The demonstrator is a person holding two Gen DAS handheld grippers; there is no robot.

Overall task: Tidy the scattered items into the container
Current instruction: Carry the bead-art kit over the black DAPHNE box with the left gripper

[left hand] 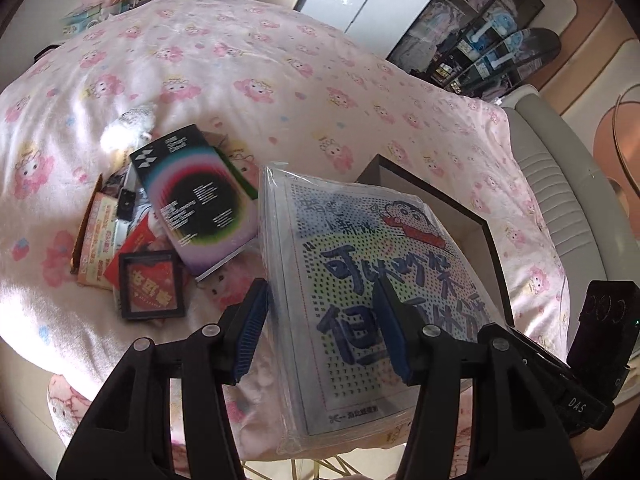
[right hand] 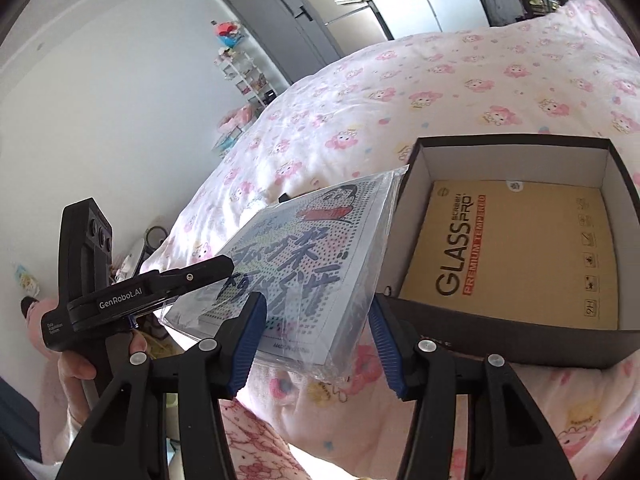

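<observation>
Jointly, my left gripper (left hand: pixel 326 332) and right gripper (right hand: pixel 318 340) clamped the wrapped cartoon book (right hand: pixel 304 264). It hung beside the open box (right hand: pixel 624 184).

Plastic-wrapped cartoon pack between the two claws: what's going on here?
A person holds the flat plastic-wrapped pack with a cartoon print in both the left claw and the right claw, raised off the pink patterned bed cover right beside the open dark cardboard box. The box holds only a tan screen-protector package. A rainbow-and-black book, a small black square frame and other bits lie scattered on the bed.
</observation>
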